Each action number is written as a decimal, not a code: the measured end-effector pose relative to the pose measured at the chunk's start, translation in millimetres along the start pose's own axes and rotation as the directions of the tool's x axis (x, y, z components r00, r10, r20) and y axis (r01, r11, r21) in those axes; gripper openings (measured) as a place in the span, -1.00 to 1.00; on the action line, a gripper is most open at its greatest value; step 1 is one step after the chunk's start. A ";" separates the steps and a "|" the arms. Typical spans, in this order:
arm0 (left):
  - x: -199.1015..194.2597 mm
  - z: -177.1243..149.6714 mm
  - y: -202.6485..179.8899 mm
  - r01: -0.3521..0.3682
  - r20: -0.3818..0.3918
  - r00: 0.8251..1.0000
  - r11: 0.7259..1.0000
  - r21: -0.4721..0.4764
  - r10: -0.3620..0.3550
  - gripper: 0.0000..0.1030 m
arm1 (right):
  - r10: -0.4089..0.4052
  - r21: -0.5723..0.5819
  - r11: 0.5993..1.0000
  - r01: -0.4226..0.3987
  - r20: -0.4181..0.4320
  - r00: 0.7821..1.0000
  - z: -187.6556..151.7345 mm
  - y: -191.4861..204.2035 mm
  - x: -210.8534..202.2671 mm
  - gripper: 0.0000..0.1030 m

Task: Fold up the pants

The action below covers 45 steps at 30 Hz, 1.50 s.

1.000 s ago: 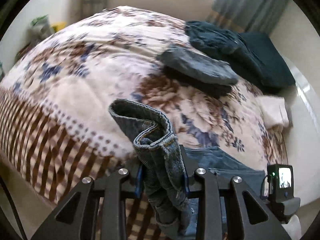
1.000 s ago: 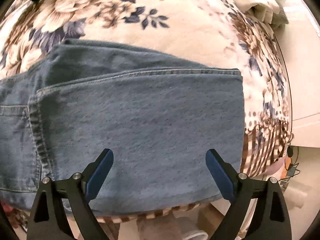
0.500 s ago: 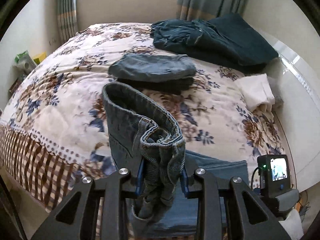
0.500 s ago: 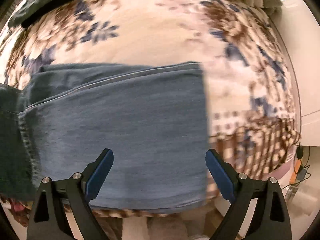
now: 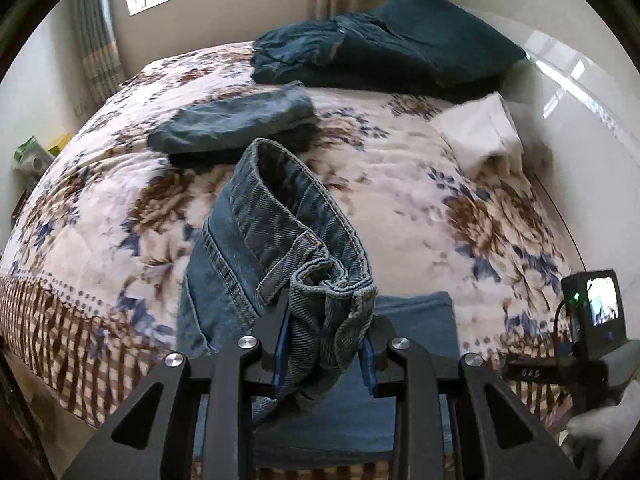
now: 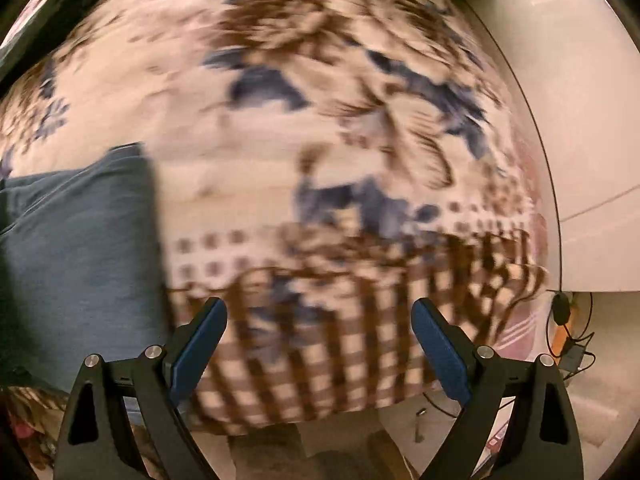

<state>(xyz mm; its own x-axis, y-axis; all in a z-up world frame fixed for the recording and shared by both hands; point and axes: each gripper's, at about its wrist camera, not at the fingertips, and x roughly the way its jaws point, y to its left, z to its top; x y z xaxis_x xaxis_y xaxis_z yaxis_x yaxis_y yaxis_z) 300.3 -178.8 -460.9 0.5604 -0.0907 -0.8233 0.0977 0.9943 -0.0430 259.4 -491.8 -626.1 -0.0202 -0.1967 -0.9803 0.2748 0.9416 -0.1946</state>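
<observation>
My left gripper is shut on the bunched waistband of the blue jeans and holds it lifted above the bed. The rest of the jeans lies folded flat on the floral blanket below it. In the right wrist view the jeans show only at the left edge. My right gripper is open and empty, over the checked border of the blanket to the right of the jeans. That view is blurred by motion.
Folded grey-blue pants lie mid-bed. A dark blue heap of clothes and a pillow sit at the head. White cloth lies by the right wall. The bed edge and cables on the floor are at right.
My left gripper has carried the waistband up and rightward over the folded legs. My right gripper, still open, has swung right off the jeans to the blanket border.
</observation>
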 end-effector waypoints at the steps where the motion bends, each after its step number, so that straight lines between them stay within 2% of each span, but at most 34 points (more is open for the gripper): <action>1: 2.0 -1.5 -6.5 0.000 -0.005 1.000 1.000 0.012 0.000 -0.52 | -0.002 0.005 1.000 0.002 -0.001 1.000 1.4 -5.7 2.0 0.85; 5: 12.5 -7.4 -39.2 0.026 -0.031 0.999 0.998 0.050 -0.025 -0.52 | -0.005 0.037 0.999 0.006 -0.009 1.000 2.2 -32.1 9.5 0.85; 10: 17.0 -18.4 -96.8 0.104 -0.060 0.994 0.983 0.154 -0.095 -0.52 | -0.018 0.068 0.998 0.019 -0.019 1.000 0.1 -56.4 20.0 0.85; 15: 32.9 -44.3 -162.9 0.190 -0.147 0.977 0.939 0.286 -0.153 -0.51 | -0.047 0.091 0.995 0.051 -0.042 0.998 -8.1 -80.7 29.8 0.85; 17: 50.1 -61.8 -182.3 0.197 -0.205 0.970 0.922 0.332 -0.134 -0.51 | -0.061 0.090 0.994 0.066 -0.057 0.997 -10.5 -89.3 33.4 0.85; 22: 73.5 -75.2 -190.0 0.201 -0.288 0.952 0.921 0.335 -0.103 -0.44 | -0.041 0.109 0.993 0.049 -0.077 0.996 -15.8 -106.4 38.7 0.85; 24: 69.2 -71.0 -189.3 0.214 -0.321 0.941 0.924 0.316 -0.108 -0.30 | -0.032 0.107 0.993 0.041 -0.078 0.996 -18.2 -107.7 38.8 0.85; 27: 52.3 -56.1 -179.5 0.236 -0.348 0.927 0.935 0.263 -0.136 0.13 | -0.006 0.107 0.994 0.013 -0.074 0.997 -18.4 -108.3 37.6 0.85; 28: 45.5 -54.1 -175.6 0.233 -0.338 0.931 0.940 0.249 -0.141 0.47 | 0.011 0.109 0.994 -0.003 -0.071 0.997 -18.1 -107.0 35.4 0.85; 29: 36.3 -48.2 -169.5 0.221 -0.314 0.939 0.946 0.235 -0.141 0.70 | 0.029 0.111 0.994 -0.021 -0.069 0.997 -16.7 -104.5 31.8 0.85; 32: 9.2 -20.3 -141.5 0.179 -0.250 0.958 0.971 0.155 -0.137 0.74 | 0.128 0.127 0.984 -0.121 -0.047 0.991 -11.7 -94.2 16.6 0.85; 34: -4.6 -4.5 -112.5 0.127 -0.205 0.973 0.988 0.083 -0.108 0.77 | 0.265 0.150 0.954 -0.260 -0.012 0.964 -6.7 -85.6 3.3 0.85; 36: -5.6 4.3 -78.1 0.047 -0.196 0.980 0.998 0.031 -0.040 0.83 | 0.398 0.157 0.905 -0.396 0.018 0.917 -0.3 -72.2 -7.6 0.85; 37: -4.8 4.8 -63.5 0.012 -0.190 0.982 1.000 0.012 -0.009 0.84 | 0.452 0.157 0.879 -0.450 0.022 0.892 3.6 -63.6 -10.7 0.85; 38: 0.3 4.7 -43.2 -0.043 -0.191 0.981 0.999 -0.008 0.041 0.84 | 0.482 0.159 0.863 -0.479 0.023 0.876 6.5 -57.4 -11.7 0.85; 39: 6.2 2.9 -28.9 -0.074 -0.204 0.977 0.997 -0.019 0.069 0.84 | 0.516 0.165 0.843 -0.512 0.022 0.857 10.5 -48.4 -11.2 0.85; 40: 18.2 -0.3 -9.5 -0.111 -0.241 0.965 0.993 -0.035 0.100 0.84 | 0.557 0.175 0.816 -0.550 0.011 0.830 15.5 -36.9 -6.5 0.85; 43: 39.8 -13.6 30.7 -0.142 -0.310 0.945 0.984 -0.106 0.103 0.84 | 0.625 0.209 0.769 -0.604 -0.050 0.779 24.4 -8.7 17.1 0.85; 45: 50.2 -23.2 43.9 -0.162 -0.333 0.936 0.980 -0.118 0.115 0.84 | 0.617 0.234 0.778 -0.582 -0.116 0.778 26.7 6.4 41.2 0.85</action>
<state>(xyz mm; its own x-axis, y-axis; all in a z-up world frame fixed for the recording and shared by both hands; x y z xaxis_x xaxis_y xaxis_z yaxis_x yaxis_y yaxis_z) 313.7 -138.4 -517.3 0.2617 0.0479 -0.9640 -0.0924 0.9954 0.0244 286.0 -501.1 -666.9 0.0423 0.4600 -0.8869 0.4509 0.7834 0.4277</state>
